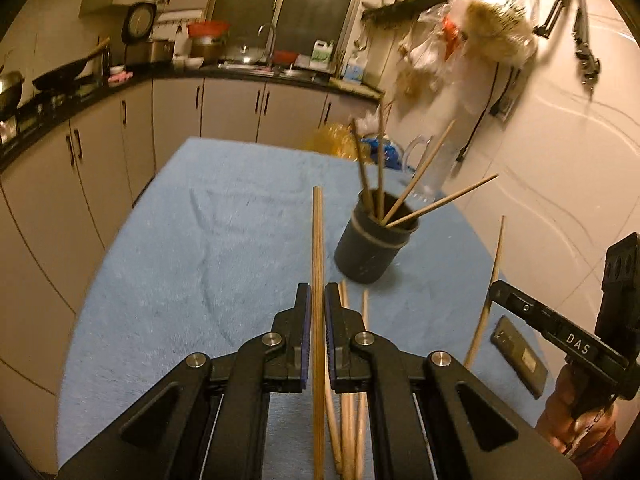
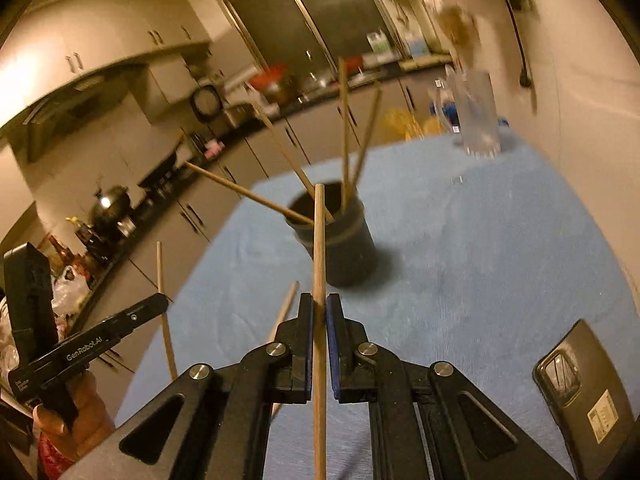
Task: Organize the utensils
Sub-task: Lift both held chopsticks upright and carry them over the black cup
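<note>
A black cylindrical holder point(image 1: 370, 246) stands on the blue cloth with several wooden chopsticks point(image 1: 412, 186) leaning out of it; it also shows in the right wrist view point(image 2: 340, 244). My left gripper point(image 1: 318, 296) is shut on a wooden chopstick point(image 1: 317, 240) that points forward, just left of the holder and near it. My right gripper point(image 2: 319, 306) is shut on another chopstick point(image 2: 319, 240), whose tip reaches the holder's near rim. Loose chopsticks point(image 1: 348, 420) lie on the cloth under the left gripper. The right gripper's chopstick point(image 1: 486, 304) shows in the left view.
A black phone point(image 2: 584, 388) lies on the blue cloth point(image 1: 180, 248) at the near right. A clear glass pitcher point(image 2: 478, 116) stands at the far right corner. Kitchen counters with pans point(image 1: 60, 74) run along the left and back. The wall is close on the right.
</note>
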